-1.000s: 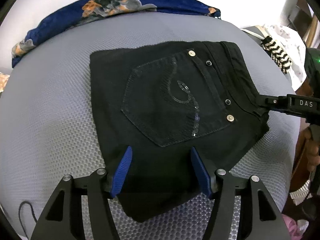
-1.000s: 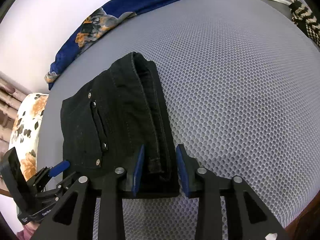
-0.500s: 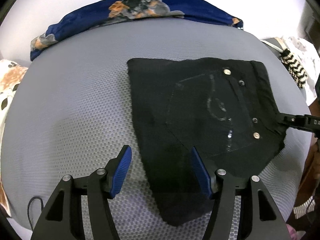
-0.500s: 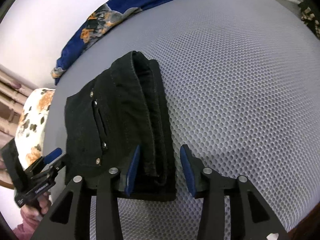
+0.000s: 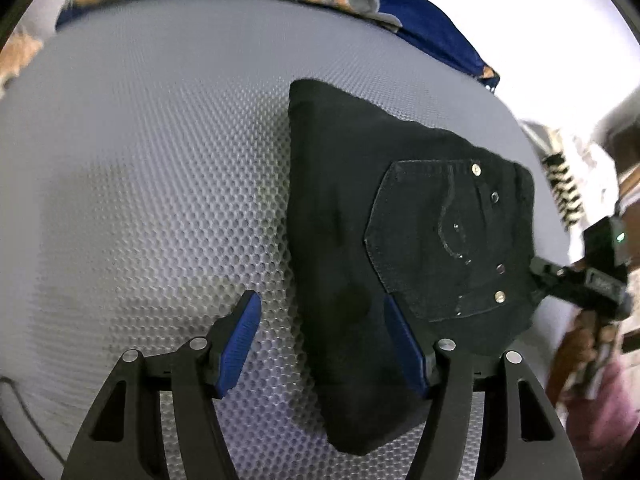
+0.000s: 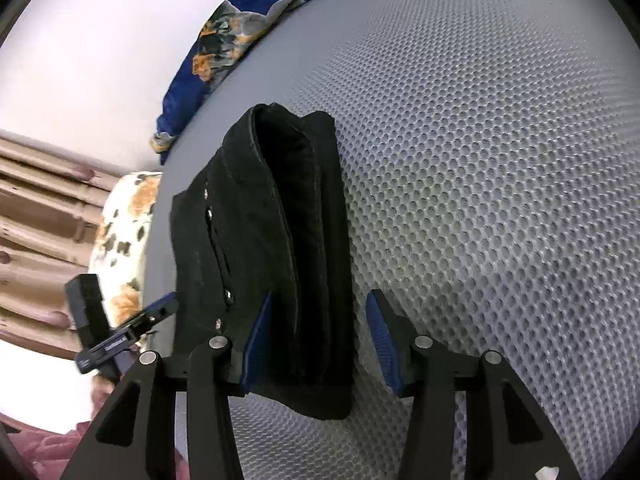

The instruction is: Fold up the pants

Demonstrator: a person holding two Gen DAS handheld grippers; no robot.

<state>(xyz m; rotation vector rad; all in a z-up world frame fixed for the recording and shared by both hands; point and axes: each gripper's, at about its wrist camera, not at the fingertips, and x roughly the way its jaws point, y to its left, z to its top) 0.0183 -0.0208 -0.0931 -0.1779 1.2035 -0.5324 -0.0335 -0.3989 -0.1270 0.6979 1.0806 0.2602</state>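
Note:
The black pants lie folded into a compact stack on the grey mesh surface, back pocket with studs facing up. My left gripper is open, with the stack's near left edge between its blue pads, not gripped. My right gripper is open at the waistband end of the pants, its blue pads spread on either side of the folded edge. The right gripper also shows in the left wrist view, at the stack's right edge. The left gripper shows in the right wrist view.
A blue floral cloth lies along the far edge of the surface. A black-and-white striped item sits off to the right. A spotted cream cushion lies beyond the left edge. The mesh surface extends right of the pants.
My right gripper has opened wider and let go of the folded waistband edge. My left gripper has shifted left, so the pants now sit further right in its view.

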